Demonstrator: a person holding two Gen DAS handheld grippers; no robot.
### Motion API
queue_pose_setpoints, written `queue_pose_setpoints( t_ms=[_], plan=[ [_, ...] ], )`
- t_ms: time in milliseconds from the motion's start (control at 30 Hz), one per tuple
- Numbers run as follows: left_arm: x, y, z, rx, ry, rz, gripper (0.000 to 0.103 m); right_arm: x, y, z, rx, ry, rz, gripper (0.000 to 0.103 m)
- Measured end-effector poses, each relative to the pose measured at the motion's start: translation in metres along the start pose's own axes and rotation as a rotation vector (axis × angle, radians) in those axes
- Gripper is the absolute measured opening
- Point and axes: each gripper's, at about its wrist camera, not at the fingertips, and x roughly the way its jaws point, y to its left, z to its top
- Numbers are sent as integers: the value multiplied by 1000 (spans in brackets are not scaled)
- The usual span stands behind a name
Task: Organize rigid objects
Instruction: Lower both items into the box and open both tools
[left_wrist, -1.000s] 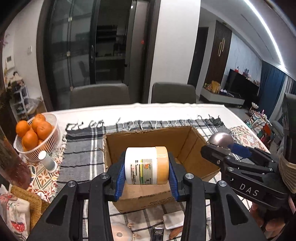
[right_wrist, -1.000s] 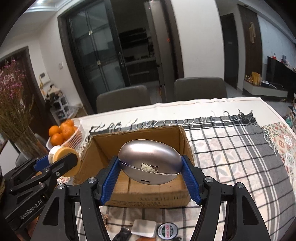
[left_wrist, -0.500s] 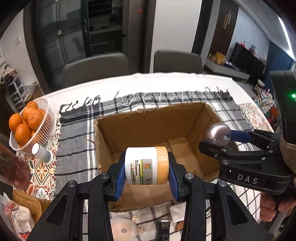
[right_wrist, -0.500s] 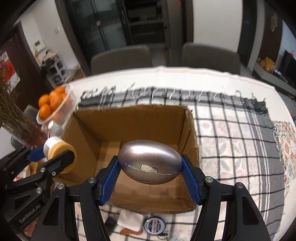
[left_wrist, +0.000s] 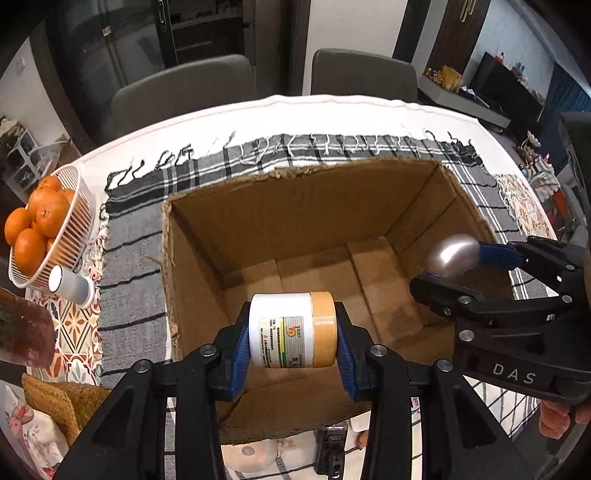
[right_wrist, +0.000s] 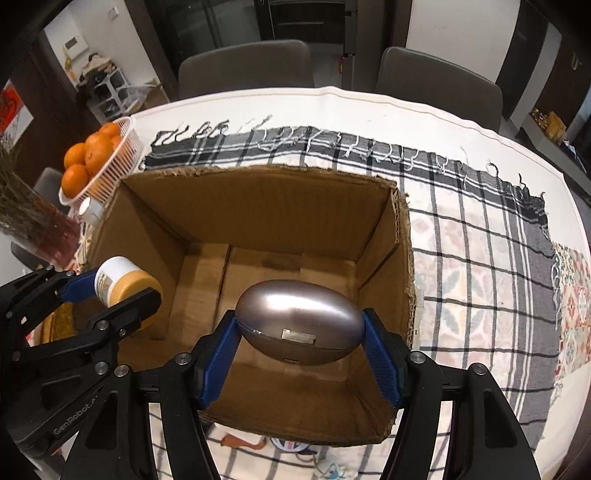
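Now we've got both tools poised over the open cardboard box (left_wrist: 295, 229), pointing steeply down into it. Our left gripper (left_wrist: 292, 332) has its blue pads clamped on the two flat ends of a small jar (left_wrist: 292, 329), lying sideways: glossy white plastic body, printed label too small to read, and a smooth tan lid facing three o'clock. Our right gripper (right_wrist: 300, 328) is squeezed on the long ends of an egg-shaped metallic case (right_wrist: 300, 326), satin silver-pink, seamless and shiny, with a little rectangular plate on its near side. From the left wrist view that case sits at three o'clock; from the right wrist view the jar shows at nine o'clock. Below us, the box's bare corrugated floor, ragged torn rim, matte brown walls. It rests on a grey-and-white plaid cloth (right_wrist: 480, 221) with a fringed edge, and at ten o'clock we spot a white ribbed basket (left_wrist: 72, 236) of oranges (left_wrist: 46, 206).
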Motion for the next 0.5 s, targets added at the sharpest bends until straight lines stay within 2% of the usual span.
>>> queue_pose_setpoints(
  t_ms=[100,267,500],
  plan=[
    [1,1,-2,-5,-1,2,42,3,-2,-2,-2,11,4,67],
    [-5,0,-4,-12,-19,-3,46,-5,-1,-5,2,-26,16,67],
    [-39,-3,-15,-14,-151,34,46,-30,5,-14,4,-118,24,67]
  ],
)
